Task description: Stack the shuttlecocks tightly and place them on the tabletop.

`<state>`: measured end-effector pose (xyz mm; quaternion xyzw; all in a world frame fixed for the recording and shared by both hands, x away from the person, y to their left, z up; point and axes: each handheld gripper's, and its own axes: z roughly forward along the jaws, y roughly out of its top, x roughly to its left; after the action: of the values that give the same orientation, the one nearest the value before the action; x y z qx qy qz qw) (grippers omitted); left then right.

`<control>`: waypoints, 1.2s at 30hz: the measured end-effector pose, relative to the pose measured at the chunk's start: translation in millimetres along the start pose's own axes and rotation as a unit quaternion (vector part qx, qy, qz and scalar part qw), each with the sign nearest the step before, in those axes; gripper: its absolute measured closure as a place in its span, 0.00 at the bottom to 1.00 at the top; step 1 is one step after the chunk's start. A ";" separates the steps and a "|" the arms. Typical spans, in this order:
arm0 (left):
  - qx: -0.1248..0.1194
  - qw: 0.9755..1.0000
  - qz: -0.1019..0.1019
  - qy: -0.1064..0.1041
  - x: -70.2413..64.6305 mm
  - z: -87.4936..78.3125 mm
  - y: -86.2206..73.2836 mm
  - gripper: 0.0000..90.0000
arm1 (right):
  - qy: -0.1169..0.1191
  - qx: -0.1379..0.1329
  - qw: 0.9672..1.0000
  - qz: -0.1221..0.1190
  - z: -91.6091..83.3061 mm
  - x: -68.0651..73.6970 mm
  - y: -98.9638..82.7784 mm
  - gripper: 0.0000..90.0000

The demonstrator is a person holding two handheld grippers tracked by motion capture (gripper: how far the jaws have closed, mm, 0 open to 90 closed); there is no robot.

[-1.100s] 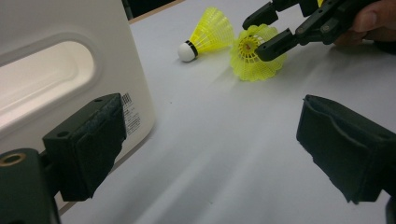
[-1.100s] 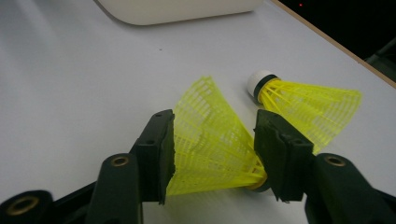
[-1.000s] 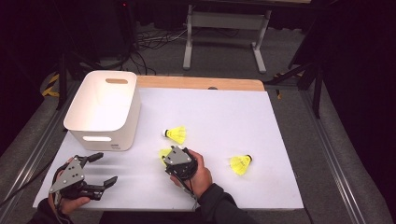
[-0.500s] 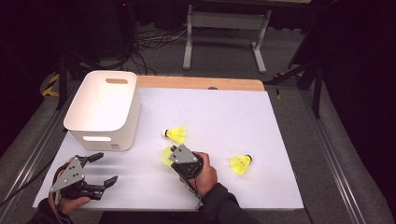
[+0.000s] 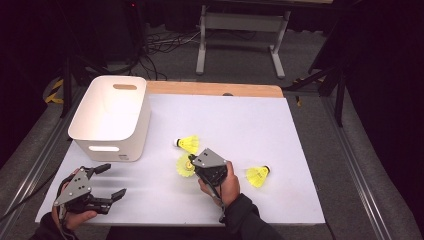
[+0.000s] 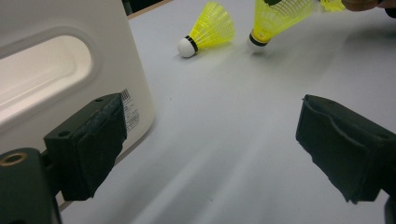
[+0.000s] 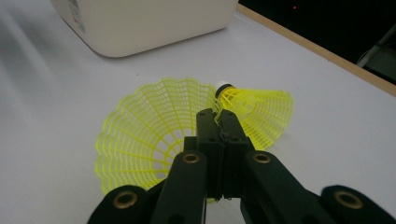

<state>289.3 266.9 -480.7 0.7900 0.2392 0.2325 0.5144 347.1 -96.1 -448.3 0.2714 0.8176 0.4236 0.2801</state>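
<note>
Jaws of the right gripper (image 7: 219, 122) pinch the skirt rim of a yellow shuttlecock (image 7: 154, 130), lifted off the table.

Ahead-left of the right hand-held gripper (image 5: 191, 163), bare table (image 5: 240, 125) lies open toward the white bin (image 5: 112, 117); one loose shuttlecock (image 5: 189, 143) lies just ahead, another (image 5: 258, 175) beside its right.

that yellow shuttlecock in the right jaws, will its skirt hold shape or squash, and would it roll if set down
The held shuttlecock probably flexes: its skirt is thin open mesh, pinched at the rim by the right gripper, whose jaws are shut on it. It looks very light for its size. Set down, it would likely tip onto its side and roll in a curve, like the lying shuttlecock.
</note>
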 end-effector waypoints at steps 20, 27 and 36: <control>0.009 1.000 0.002 -0.002 0.5 2.8 -0.3 0.11 | 0.045 -0.004 0.996 0.077 -13.5 -41.2 -4.5 0.99; 0.009 1.000 0.002 -0.001 0.1 3.2 -0.4 0.11 | 0.053 0.008 0.994 0.096 -12.4 -48.0 -9.5 0.97; 0.011 1.000 0.003 -0.001 0.8 2.7 -0.3 0.11 | 0.062 0.018 0.992 0.113 -12.3 -51.2 -15.0 0.96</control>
<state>291.6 265.7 -481.8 0.7964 0.2389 0.2310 0.5053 371.2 -145.1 -443.4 0.3399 0.8049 0.4540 0.1745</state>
